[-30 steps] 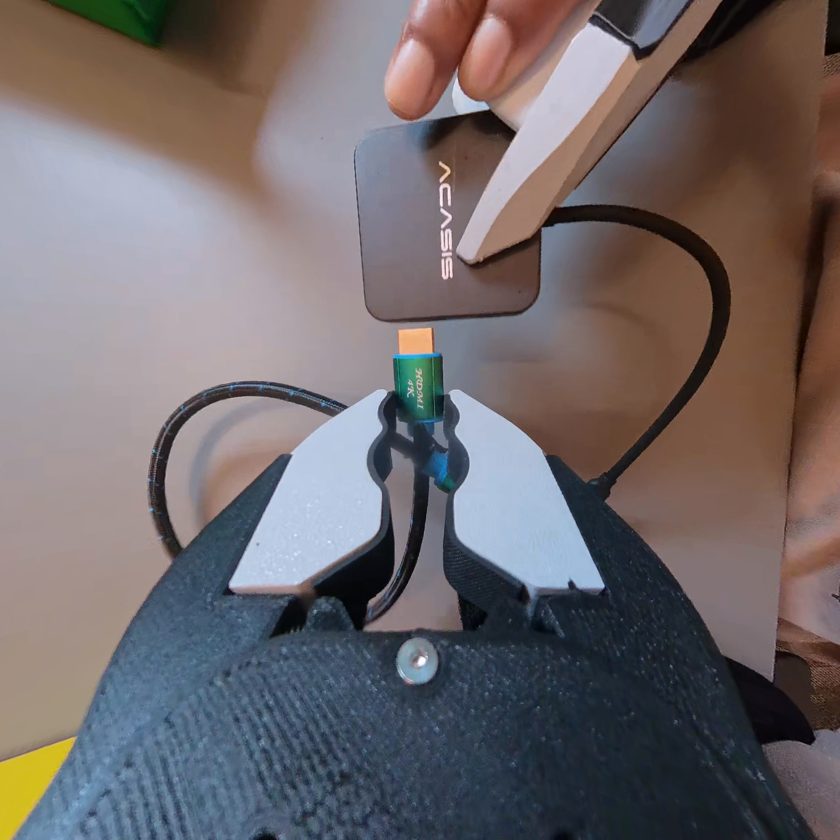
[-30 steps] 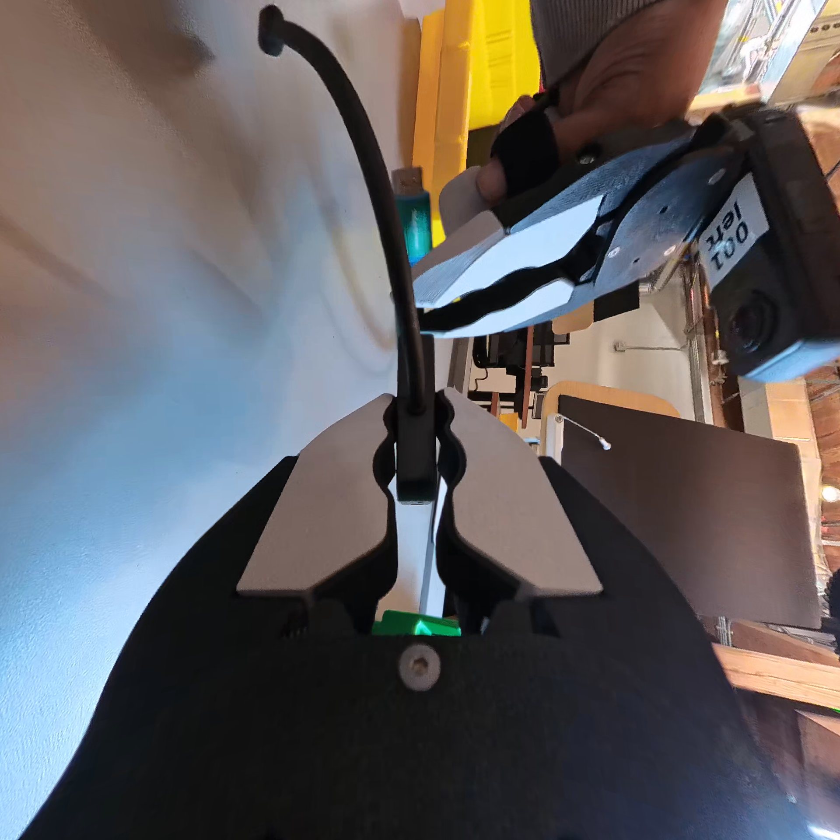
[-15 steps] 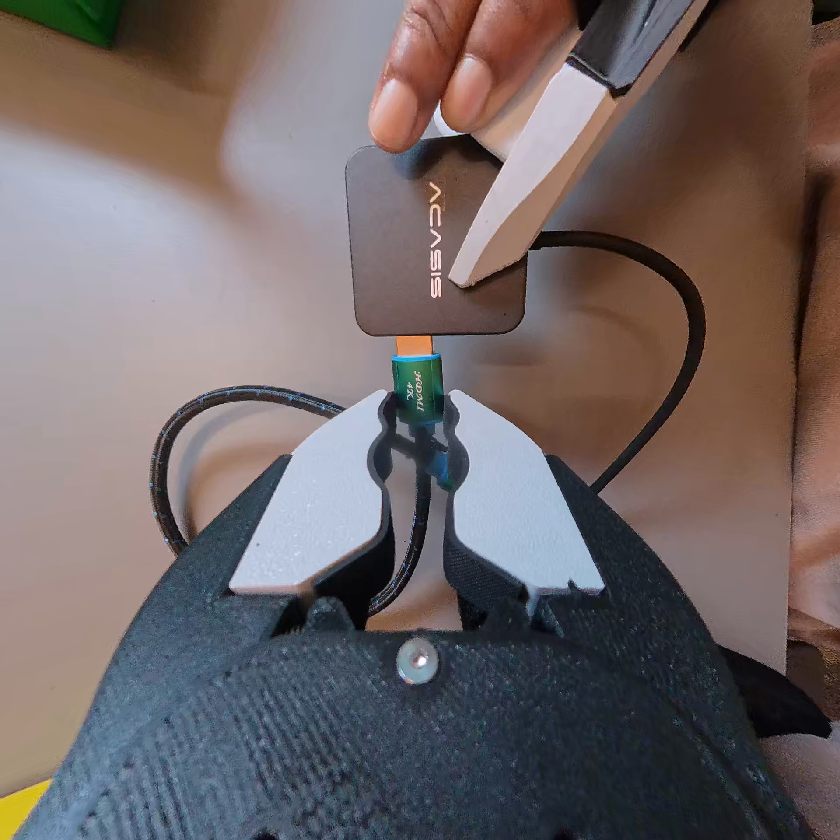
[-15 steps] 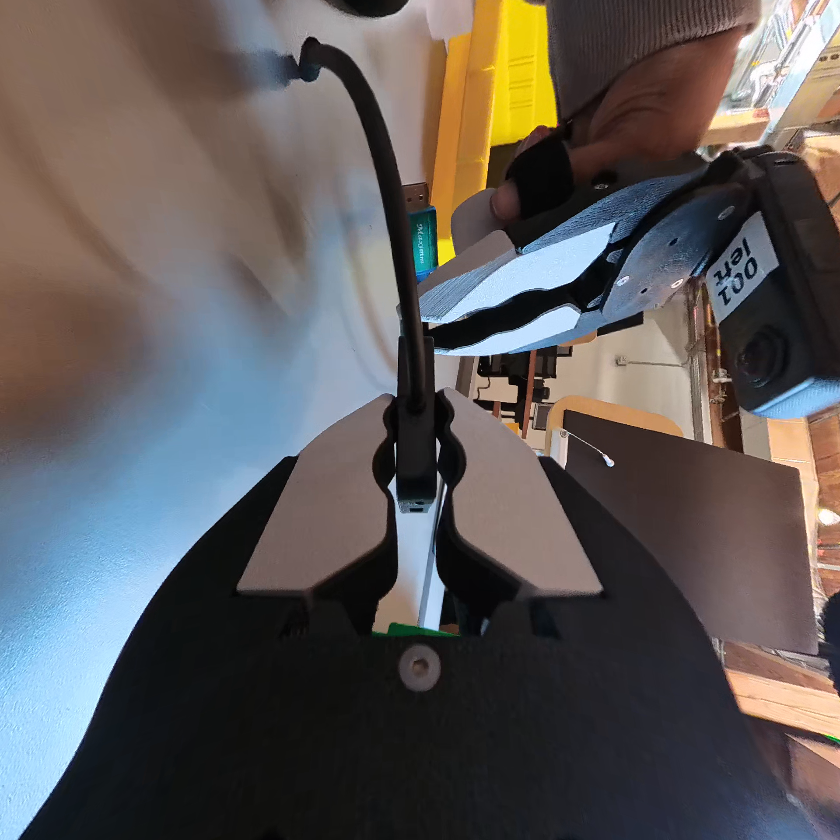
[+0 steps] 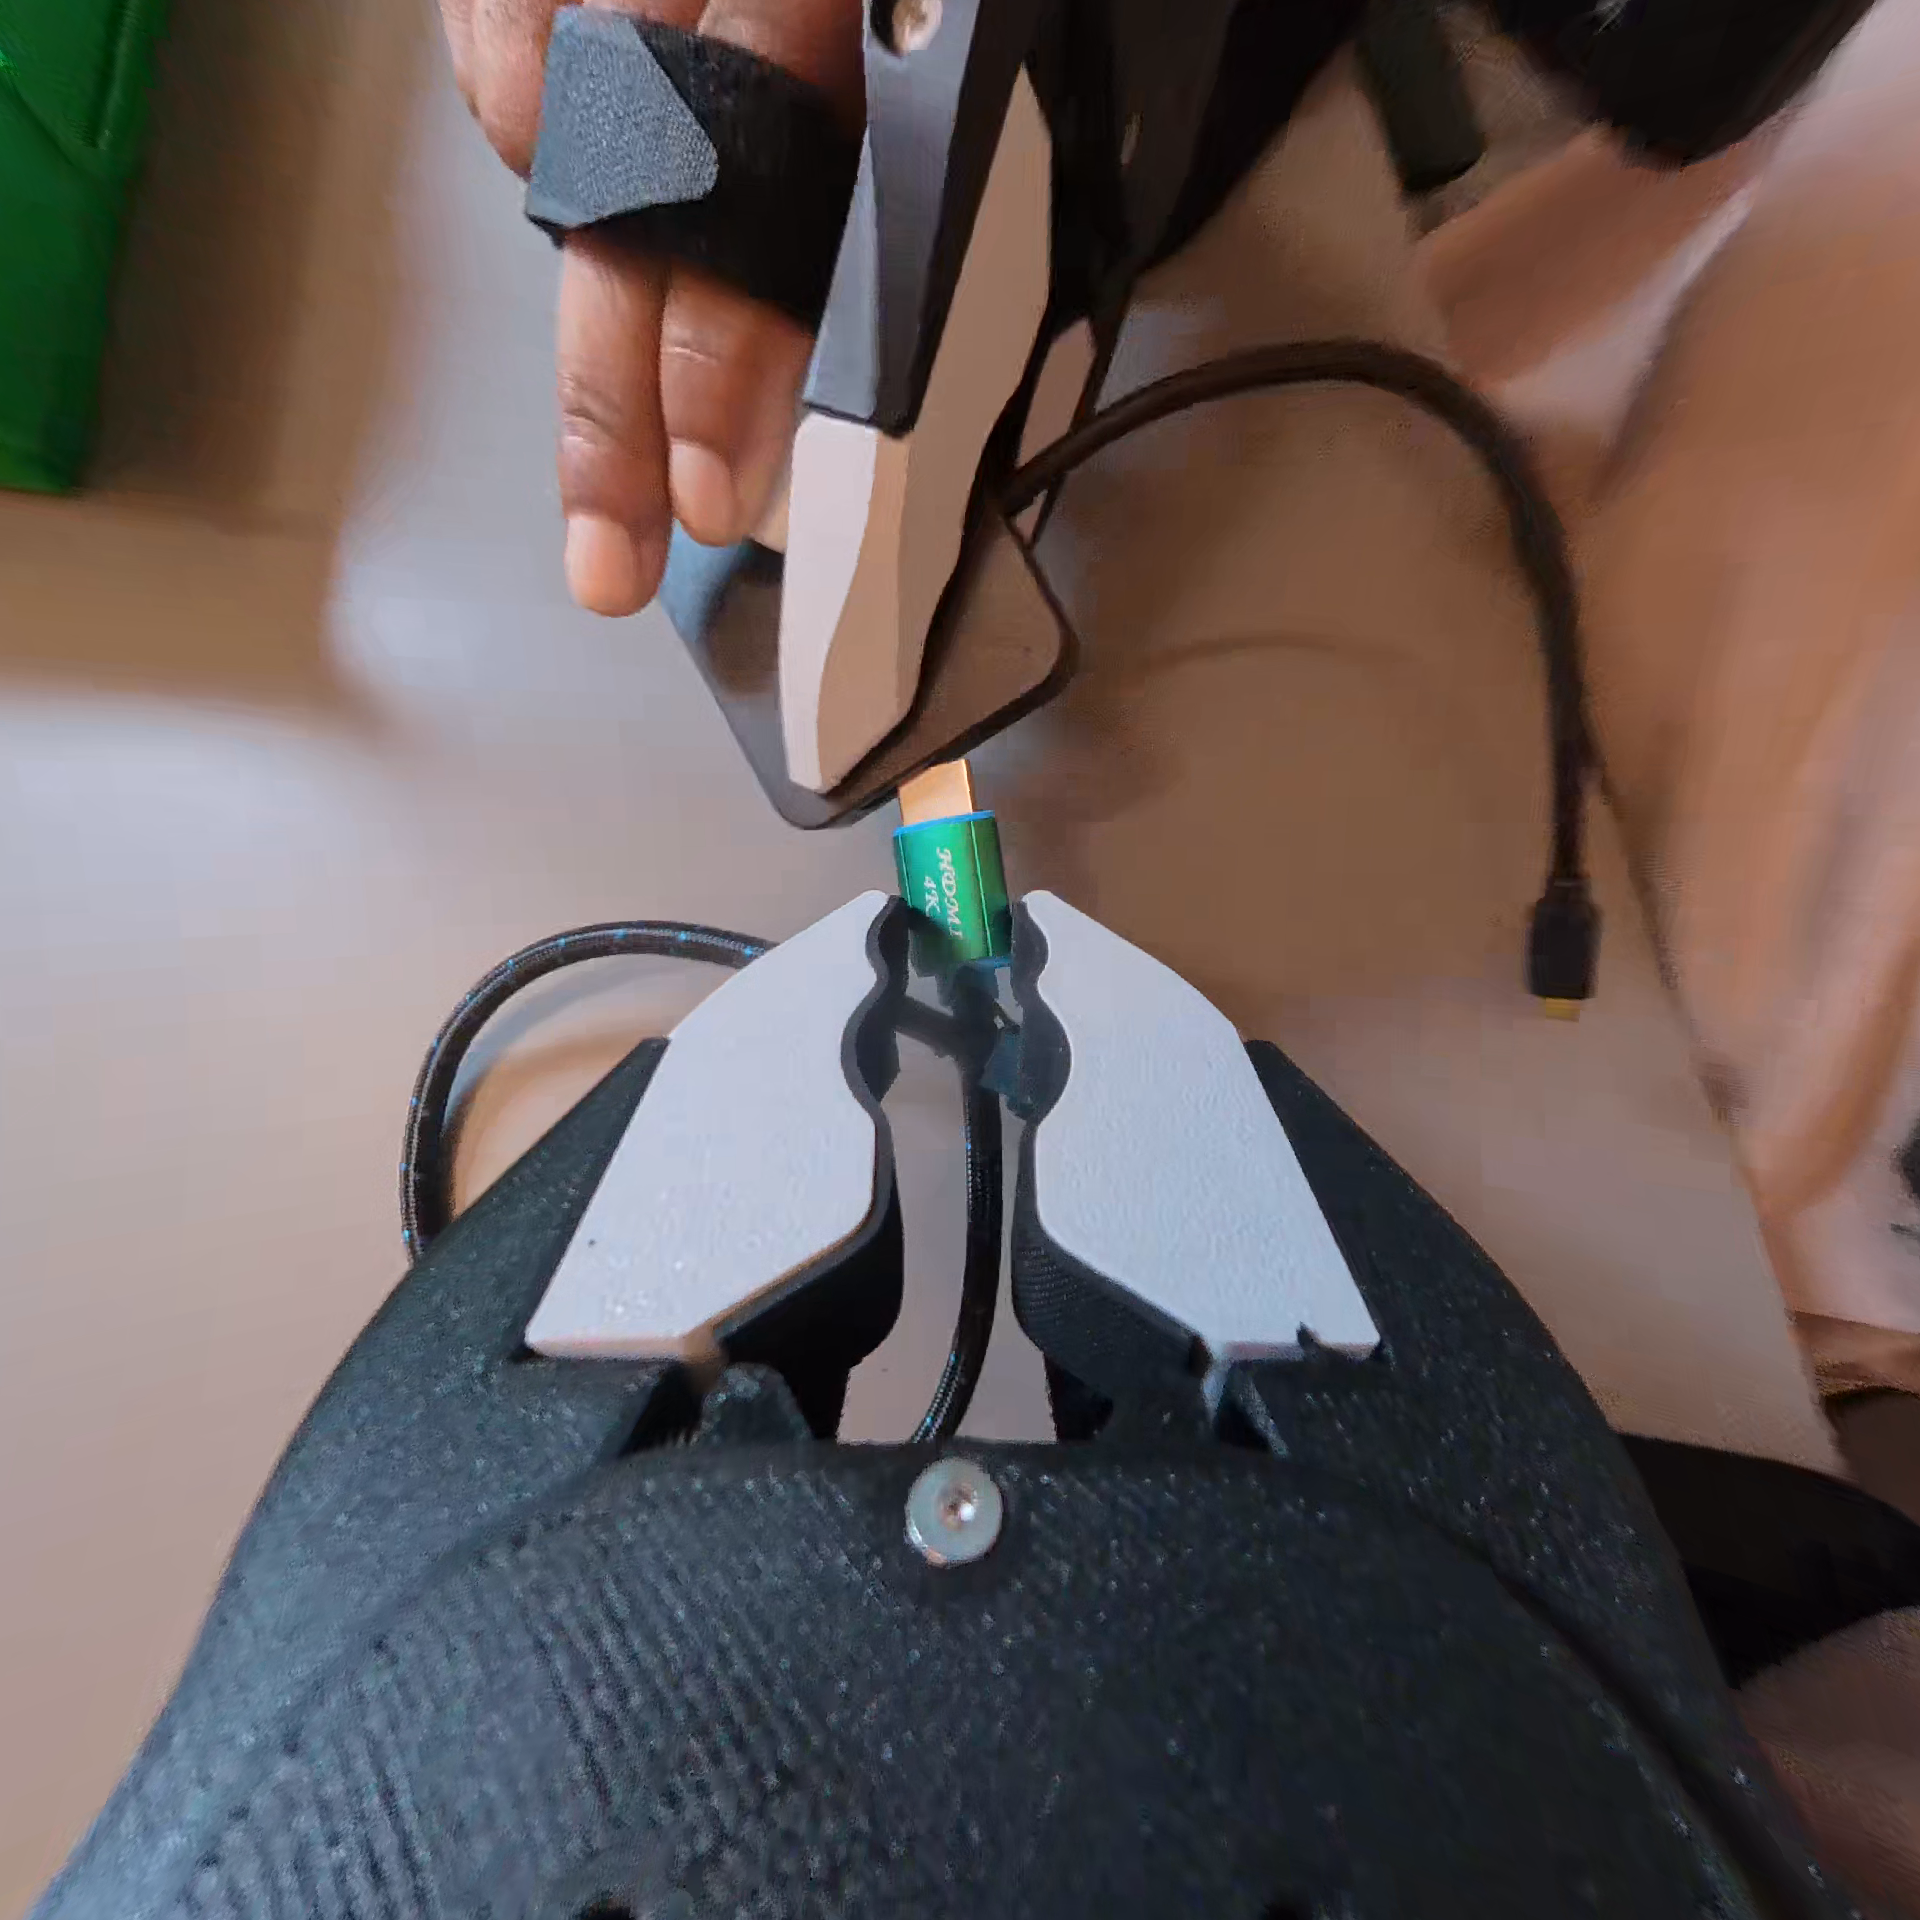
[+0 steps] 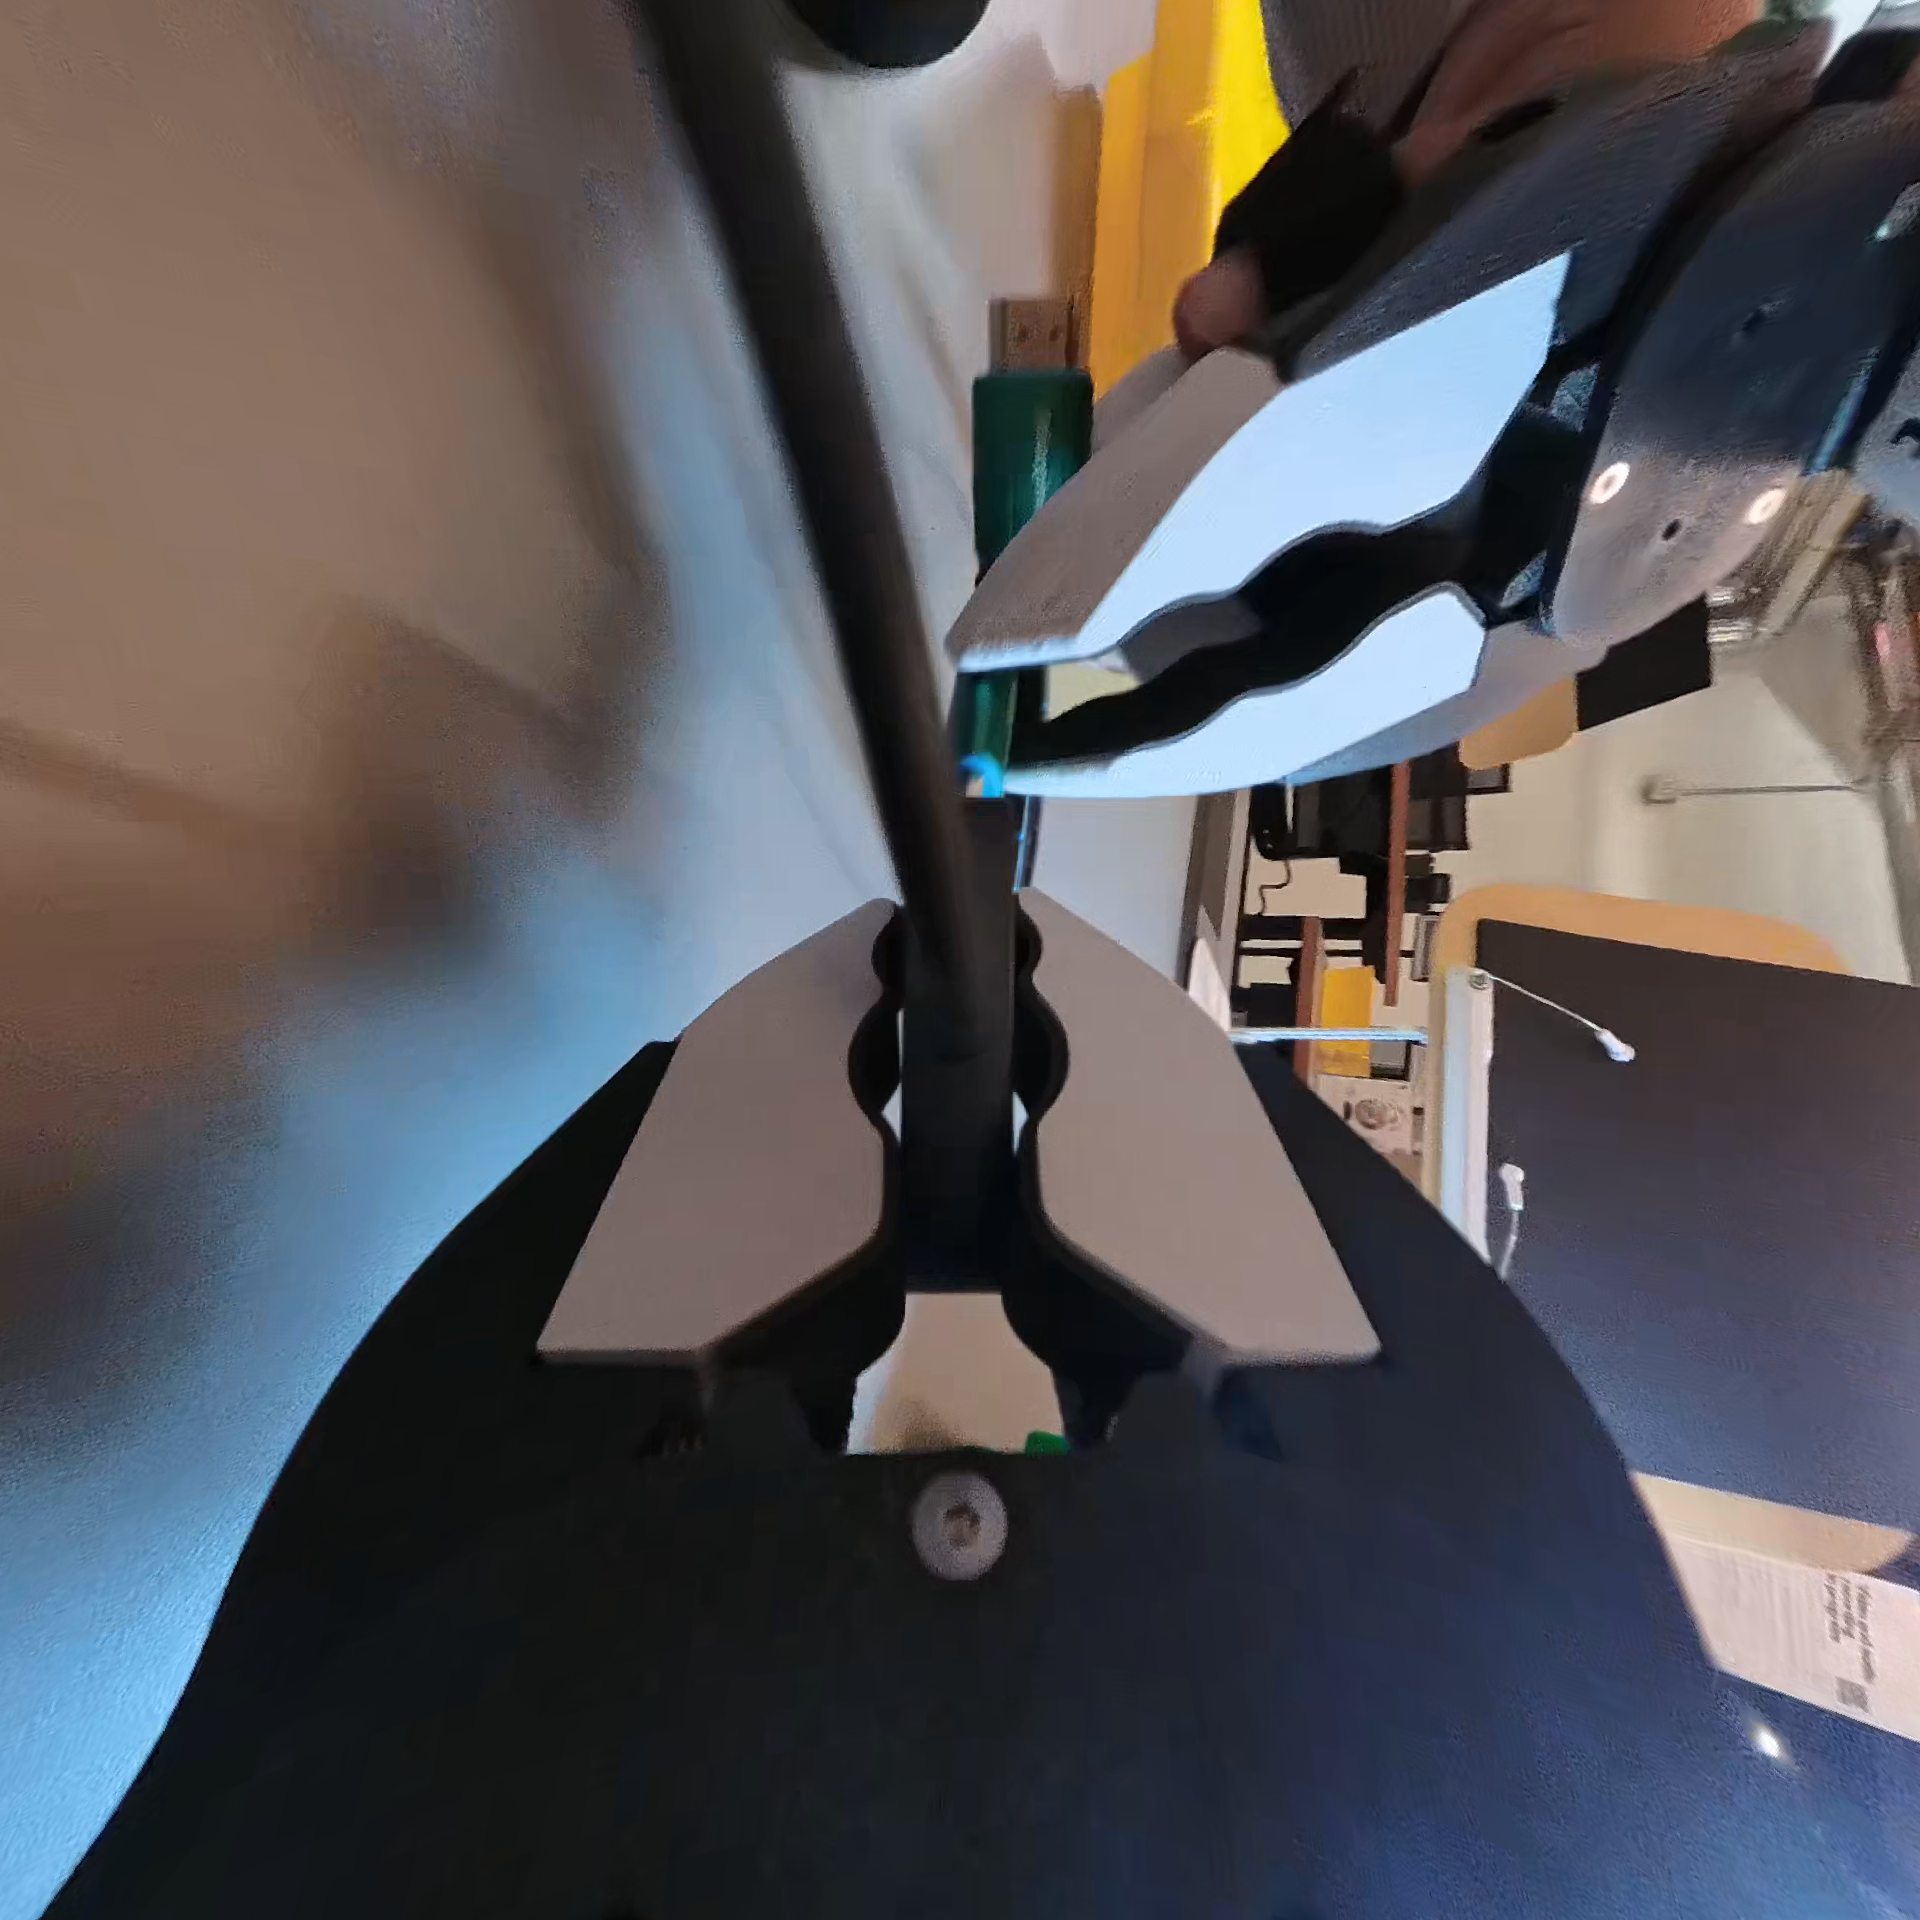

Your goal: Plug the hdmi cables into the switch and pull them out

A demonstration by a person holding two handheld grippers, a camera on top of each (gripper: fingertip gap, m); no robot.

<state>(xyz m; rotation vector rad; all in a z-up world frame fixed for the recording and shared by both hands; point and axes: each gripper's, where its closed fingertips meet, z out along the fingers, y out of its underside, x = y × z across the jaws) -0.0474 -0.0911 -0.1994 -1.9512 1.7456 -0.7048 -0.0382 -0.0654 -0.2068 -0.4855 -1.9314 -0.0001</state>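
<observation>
My left gripper (image 5: 951, 914) is shut on a green HDMI plug (image 5: 951, 894) with a gold tip (image 5: 938, 792). The tip meets the near edge of the black switch (image 5: 1003, 644), and most of the gold is bare. My right gripper (image 5: 821, 769) comes down from above, shut on the tilted switch, with a hand (image 5: 644, 364) behind it. In the right wrist view my right gripper (image 6: 956, 925) clamps the switch (image 6: 951, 1195) edge-on. The left gripper (image 6: 987, 717) holds the green plug (image 6: 1029, 447) just beyond it, its gold tip (image 6: 1029, 332) uncovered.
The switch's black cable (image 5: 1351, 364) loops right and ends in a loose black plug (image 5: 1558, 956) on the tan table (image 5: 208, 935). The green plug's braided cable (image 5: 520, 977) loops left. A green object (image 5: 52, 208) is far left. A yellow bin (image 6: 1174, 187) stands behind. My two grippers' fingertips are within a few centimetres of each other.
The right gripper has tilted the switch from flat to steeply angled and brought it nearer. The plug's gold tip, pushed against the switch edge half a second ago, shows more gold.
</observation>
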